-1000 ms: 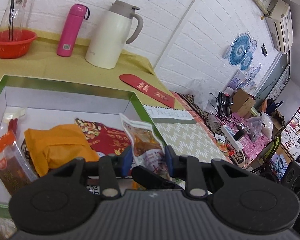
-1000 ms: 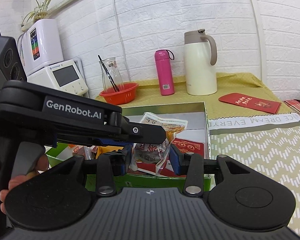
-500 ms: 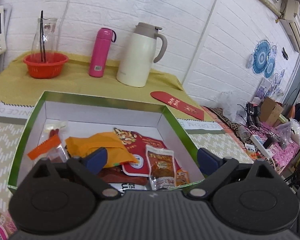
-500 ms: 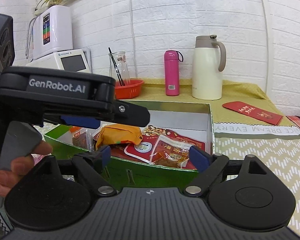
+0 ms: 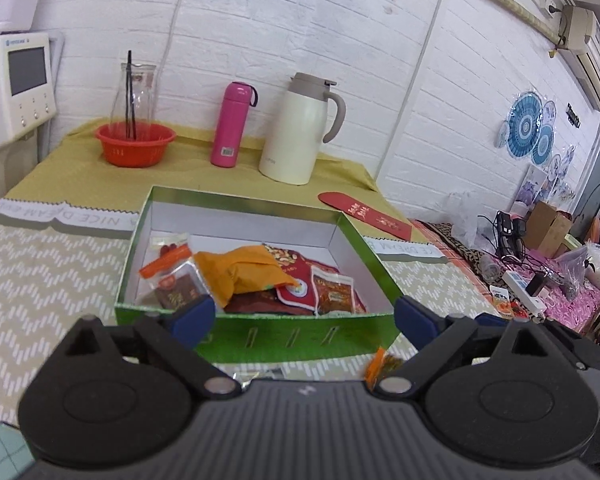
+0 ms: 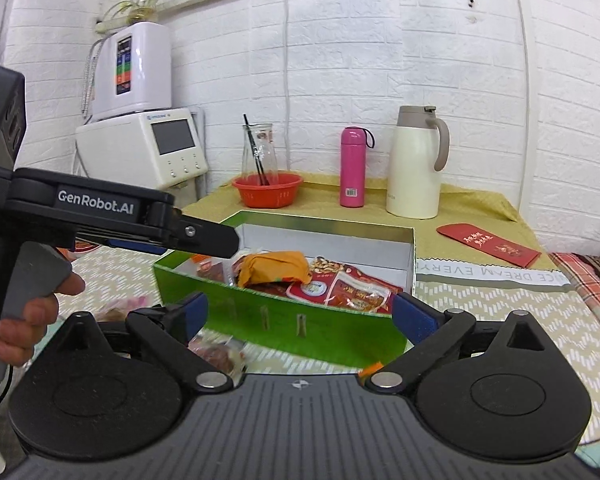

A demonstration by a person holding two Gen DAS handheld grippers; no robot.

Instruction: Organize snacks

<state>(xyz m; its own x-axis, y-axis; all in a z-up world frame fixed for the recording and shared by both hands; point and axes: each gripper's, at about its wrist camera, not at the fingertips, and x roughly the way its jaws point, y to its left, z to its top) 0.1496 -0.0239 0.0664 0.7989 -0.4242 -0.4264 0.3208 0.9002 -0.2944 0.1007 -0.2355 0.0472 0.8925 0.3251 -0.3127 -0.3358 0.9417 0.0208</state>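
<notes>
Left wrist view shows your left gripper [image 5: 304, 316] spread wide with nothing between its blue pads; a second ago those pads pinched a clear snack packet [image 5: 334, 294] over the green box [image 5: 284, 334], and now that packet lies inside the box, against its near wall, just beside the red nut bag [image 5: 300, 280] and the orange pouch [image 5: 244, 270]; the jaws have just been opening, and the box sits farther from the camera than before; your right gripper [image 6: 300, 314] also stands wide and empty, its jaws having just been opening off the packet it held; a loose snack [image 6: 220, 354] lies on the mat just in front of the box; your left hand [image 6: 28, 312] grips the other tool's handle.
</notes>
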